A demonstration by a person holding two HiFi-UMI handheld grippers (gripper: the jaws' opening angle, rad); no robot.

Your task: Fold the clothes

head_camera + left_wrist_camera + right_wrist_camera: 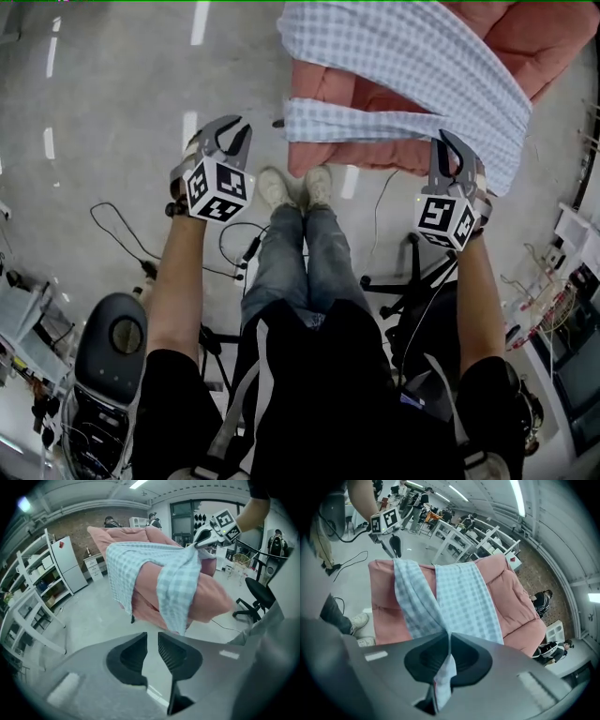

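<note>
The right hand-held gripper [449, 638] pinches a corner of the checked cloth [464, 597], which hangs in mid-air round the pink quilt [511, 597]. The left hand-held gripper [152, 641], narrowly parted and empty, should likely take the free lower edge squarely.

Checked cloth [403, 56] and pink cushion [544, 42] past top edge

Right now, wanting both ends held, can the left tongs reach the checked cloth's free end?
Probably yes: the left tongs are open and empty, and nothing stands between them and the checked cloth.
</note>
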